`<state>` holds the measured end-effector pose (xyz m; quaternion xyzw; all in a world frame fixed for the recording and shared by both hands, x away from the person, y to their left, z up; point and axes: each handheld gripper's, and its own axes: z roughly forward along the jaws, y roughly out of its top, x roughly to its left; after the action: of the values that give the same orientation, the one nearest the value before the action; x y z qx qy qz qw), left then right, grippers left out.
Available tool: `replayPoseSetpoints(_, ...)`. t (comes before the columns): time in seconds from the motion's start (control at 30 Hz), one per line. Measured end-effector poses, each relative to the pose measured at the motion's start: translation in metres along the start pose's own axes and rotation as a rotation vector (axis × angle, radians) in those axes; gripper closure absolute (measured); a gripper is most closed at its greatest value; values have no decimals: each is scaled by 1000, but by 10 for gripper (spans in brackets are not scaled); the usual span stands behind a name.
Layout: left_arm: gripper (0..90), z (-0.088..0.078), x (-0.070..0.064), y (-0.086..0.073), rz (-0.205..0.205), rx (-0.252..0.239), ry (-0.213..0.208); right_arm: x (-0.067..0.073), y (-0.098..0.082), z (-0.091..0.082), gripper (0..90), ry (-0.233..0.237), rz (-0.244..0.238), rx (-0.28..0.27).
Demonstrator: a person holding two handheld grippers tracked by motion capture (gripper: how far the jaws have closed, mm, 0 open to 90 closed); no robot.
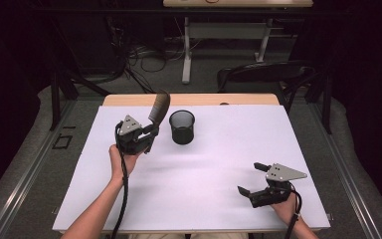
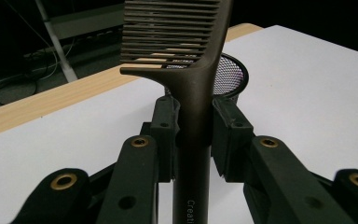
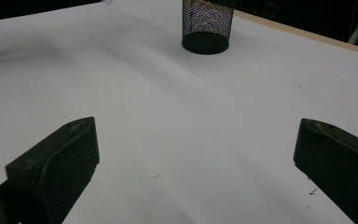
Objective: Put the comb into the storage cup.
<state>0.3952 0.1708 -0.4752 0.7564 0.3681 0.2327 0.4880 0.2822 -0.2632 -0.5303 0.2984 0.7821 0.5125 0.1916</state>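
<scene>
left tongs (image 1: 148,133), left of centre in the high view, clamp the comb (image 2: 193,116) by its handle, teeth end raised beside the mesh cup (image 1: 182,127). comb looks light, stiff, smooth; handle is the sound hold. right tongs (image 1: 252,178) gape empty, lower right. comb tip cut off at frame top in the left gripper view.

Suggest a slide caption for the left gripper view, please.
Left gripper clamps a brown comb before a mesh cup.

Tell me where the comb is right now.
In the high view, the comb stands clamped by its handle in the left hand-held gripper, at the table's left rear, just left of the black mesh cup, teeth end up.
</scene>
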Motion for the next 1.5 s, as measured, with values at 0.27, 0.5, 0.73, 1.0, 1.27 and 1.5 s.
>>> replayPoseSetpoints(0.27, 725, 1, 1, 4, 3, -4, -2, 0, 0, -1, 0, -3, 1, 0)
replayPoseSetpoints(0.5, 725, 3, 1, 8, 9, -5, 1, 0, 0, -1, 0, -5, -3, 2)
replayPoseSetpoints(0.73, 725, 6, 2, 10, 5, -4, -1, -1, 0, -1, 0, -5, -2, 1)
replayPoseSetpoints(1.0, 725, 7, 2, 16, 4, -16, 0, -1, 0, -1, 0, -7, -3, 1)
replayPoseSetpoints(1.27, 725, 8, 1, 20, 8, -24, -2, -1, 0, -1, 0, -7, -4, 0)
replayPoseSetpoints(1.5, 725, 10, 1, 22, 4, -26, -4, -1, 0, 0, 0, -7, -5, 1)
